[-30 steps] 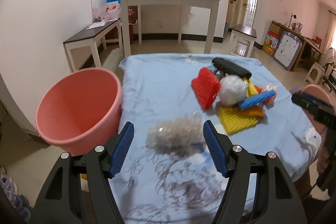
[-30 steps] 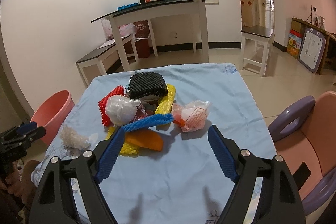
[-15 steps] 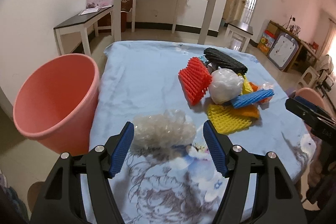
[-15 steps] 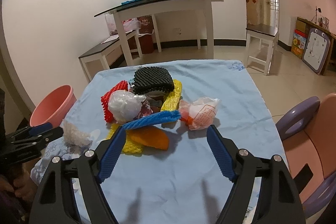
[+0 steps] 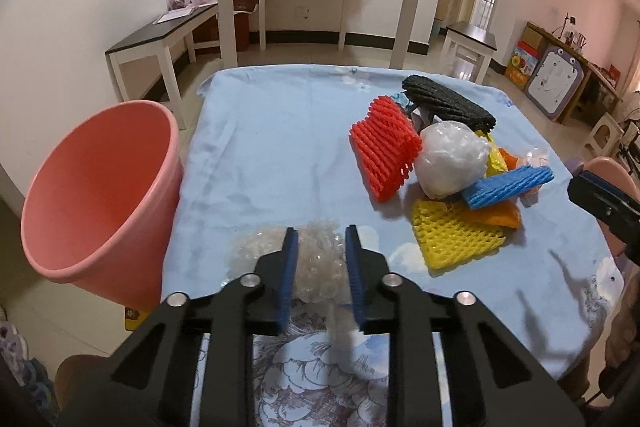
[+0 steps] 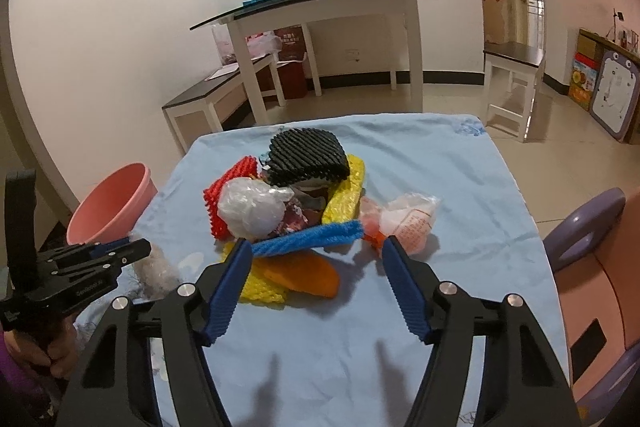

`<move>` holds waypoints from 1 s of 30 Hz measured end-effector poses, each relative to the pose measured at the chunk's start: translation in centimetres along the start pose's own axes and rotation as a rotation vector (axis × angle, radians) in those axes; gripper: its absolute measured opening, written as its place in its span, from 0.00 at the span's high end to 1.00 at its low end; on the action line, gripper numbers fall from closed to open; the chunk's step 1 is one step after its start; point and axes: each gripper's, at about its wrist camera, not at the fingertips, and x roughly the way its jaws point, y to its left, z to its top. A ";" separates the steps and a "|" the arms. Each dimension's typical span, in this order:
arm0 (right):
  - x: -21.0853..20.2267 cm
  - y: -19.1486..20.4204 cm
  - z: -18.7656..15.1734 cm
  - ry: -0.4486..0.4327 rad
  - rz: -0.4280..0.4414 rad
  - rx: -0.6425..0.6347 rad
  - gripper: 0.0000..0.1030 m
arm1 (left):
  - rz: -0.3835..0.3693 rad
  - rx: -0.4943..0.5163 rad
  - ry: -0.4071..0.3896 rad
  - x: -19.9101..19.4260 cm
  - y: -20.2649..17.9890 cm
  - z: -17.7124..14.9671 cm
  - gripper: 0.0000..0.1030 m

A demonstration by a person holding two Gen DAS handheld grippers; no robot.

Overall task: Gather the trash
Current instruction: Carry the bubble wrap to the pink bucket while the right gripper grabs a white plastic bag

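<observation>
We note the table (image 5: 280,131) first, draped in a pale blue cloth with a flower print at the near end. Just off its left edge, seen from the left wrist, stands the pink bin (image 5: 96,195), tilted toward us with its mouth open. The main heap of trash sits on the right half of the cloth: a black foam net (image 5: 448,103) at the back, a red foam net (image 5: 384,147) beside a white plastic bag (image 5: 452,159), then a blue foam net (image 5: 508,183) lying over an orange piece (image 5: 500,217) and a yellow foam net (image 5: 452,235); a crumpled clear wrapper with red print (image 6: 408,219) lies at the heap's right side in the right wrist view. Well apart from the heap, near the bin-side edge, lies a wad of clear bubble wrap (image 5: 316,259). Our left gripper (image 5: 318,259) is closing on that wad, the blue pads pressing its sides. Our right gripper (image 6: 316,267) stands wide but is narrowing, above the cloth just short of the heap, pads touching nothing.
</observation>
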 end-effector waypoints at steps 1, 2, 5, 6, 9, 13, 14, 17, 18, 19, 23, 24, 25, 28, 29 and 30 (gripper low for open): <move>0.1 0.1 0.1 0.000 0.007 0.000 0.37 | -0.002 -0.007 0.000 -0.2 0.2 0.0 0.84; 0.1 0.2 0.3 0.000 0.017 -0.001 0.38 | 0.000 -0.015 -0.002 -0.3 0.4 0.1 0.85; 0.3 0.7 0.8 -0.001 0.045 -0.012 0.41 | -0.009 -0.039 -0.010 -1.0 1.1 0.2 0.87; 0.4 0.9 1.0 -0.001 0.054 -0.016 0.42 | -0.011 -0.049 -0.018 -1.4 1.3 0.3 0.88; 0.6 1.5 1.5 0.000 0.078 -0.025 0.45 | -0.022 -0.065 -0.035 -2.2 1.8 0.5 0.89; 1.7 2.2 2.3 0.017 0.112 -0.019 0.46 | -0.034 -0.073 -0.063 -3.4 2.3 1.1 0.89; 2.1 2.4 2.5 0.024 0.121 -0.015 0.46 | -0.033 -0.072 -0.069 -3.7 2.4 1.2 0.89; 3.7 2.8 2.9 0.062 0.146 -0.005 0.46 | -0.031 -0.069 -0.089 -4.6 2.8 1.7 0.89; 4.4 3.0 3.0 0.076 0.147 -0.005 0.46 | -0.029 -0.070 -0.095 -4.8 2.9 1.9 0.89; 5.1 3.2 3.1 0.094 0.146 -0.004 0.46 | -0.028 -0.072 -0.102 -5.1 3.1 2.2 0.89; 7.5 3.5 3.4 0.140 0.132 -0.002 0.46 | -0.015 -0.085 -0.125 -6.0 3.9 3.0 0.89; 7.9 3.5 3.5 0.149 0.127 -0.001 0.46 | -0.013 -0.092 -0.130 -6.2 4.1 3.2 0.89; 8.5 3.4 3.5 0.163 0.122 0.006 0.46 | -0.012 -0.097 -0.134 -6.4 4.2 3.3 0.89; 9.7 3.2 3.5 0.197 0.124 0.023 0.63 | -0.013 -0.111 -0.142 -6.7 4.5 3.5 0.89; 10.1 3.2 3.3 0.211 0.132 0.032 0.68 | -0.015 -0.114 -0.143 -6.8 4.6 3.5 0.89; 10.3 3.2 3.2 0.215 0.133 0.037 0.69 | -0.017 -0.117 -0.143 -6.8 4.7 3.5 0.89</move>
